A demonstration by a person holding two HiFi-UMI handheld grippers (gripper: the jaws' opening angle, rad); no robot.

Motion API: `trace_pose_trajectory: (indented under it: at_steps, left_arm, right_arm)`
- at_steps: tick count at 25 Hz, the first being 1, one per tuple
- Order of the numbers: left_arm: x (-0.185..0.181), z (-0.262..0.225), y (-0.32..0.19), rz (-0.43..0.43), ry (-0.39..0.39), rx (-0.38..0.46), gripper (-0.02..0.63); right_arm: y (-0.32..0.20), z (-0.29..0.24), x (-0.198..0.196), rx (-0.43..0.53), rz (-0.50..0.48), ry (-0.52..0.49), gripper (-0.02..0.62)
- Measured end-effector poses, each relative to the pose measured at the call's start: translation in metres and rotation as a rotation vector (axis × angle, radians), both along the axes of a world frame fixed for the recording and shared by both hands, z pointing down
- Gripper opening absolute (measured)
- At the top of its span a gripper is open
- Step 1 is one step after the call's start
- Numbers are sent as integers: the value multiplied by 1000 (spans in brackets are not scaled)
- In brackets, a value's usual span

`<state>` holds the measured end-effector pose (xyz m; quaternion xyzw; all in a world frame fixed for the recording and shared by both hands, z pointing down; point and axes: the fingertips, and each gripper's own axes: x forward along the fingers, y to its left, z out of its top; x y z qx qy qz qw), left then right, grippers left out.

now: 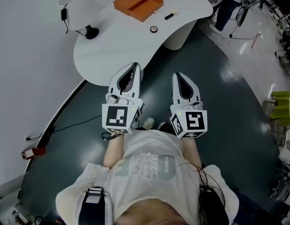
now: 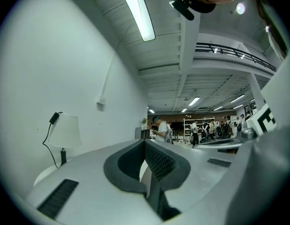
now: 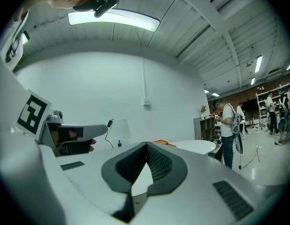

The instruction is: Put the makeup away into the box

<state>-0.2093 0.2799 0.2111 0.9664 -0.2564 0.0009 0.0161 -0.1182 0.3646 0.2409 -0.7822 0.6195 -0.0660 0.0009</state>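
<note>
An open orange box (image 1: 138, 3) sits at the back of a curved white table (image 1: 112, 55). To its right lie small makeup items: a round compact (image 1: 154, 29), a black tube (image 1: 169, 16) and a small white piece (image 1: 176, 13). Both grippers are held level in front of the person's body, well short of the table and over the dark floor. The left gripper (image 1: 134, 66) (image 2: 145, 142) is shut with nothing in it. The right gripper (image 1: 179, 75) (image 3: 146, 145) is also shut and empty. The box's edge (image 3: 164, 143) shows just beyond the right gripper's tip.
A white lamp (image 1: 79, 8) (image 2: 64, 131) stands at the table's left end, its cord hanging down. A person (image 1: 227, 3) stands past the table's right end. Cables and a red object (image 1: 32, 151) lie on the floor at the left, and equipment crowds the right edge.
</note>
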Motion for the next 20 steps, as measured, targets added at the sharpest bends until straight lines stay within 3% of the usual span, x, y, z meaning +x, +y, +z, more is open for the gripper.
trace_pose_trajectory:
  at_steps: [6, 11, 16, 20]
  left_arm:
    - [2, 4, -28, 2, 21, -7, 6]
    - [32, 20, -60, -17, -20, -11, 6]
    - [91, 27, -98, 1, 1, -5, 6]
    - [155, 25, -143, -15, -15, 58, 6]
  right_arm:
    - [-14, 15, 2, -58, 29, 50, 5]
    - [-37, 30, 35, -63, 47, 44, 5]
    - [-84, 28, 95, 16, 43, 49, 5]
    - [-145, 30, 159, 11, -2, 75, 5]
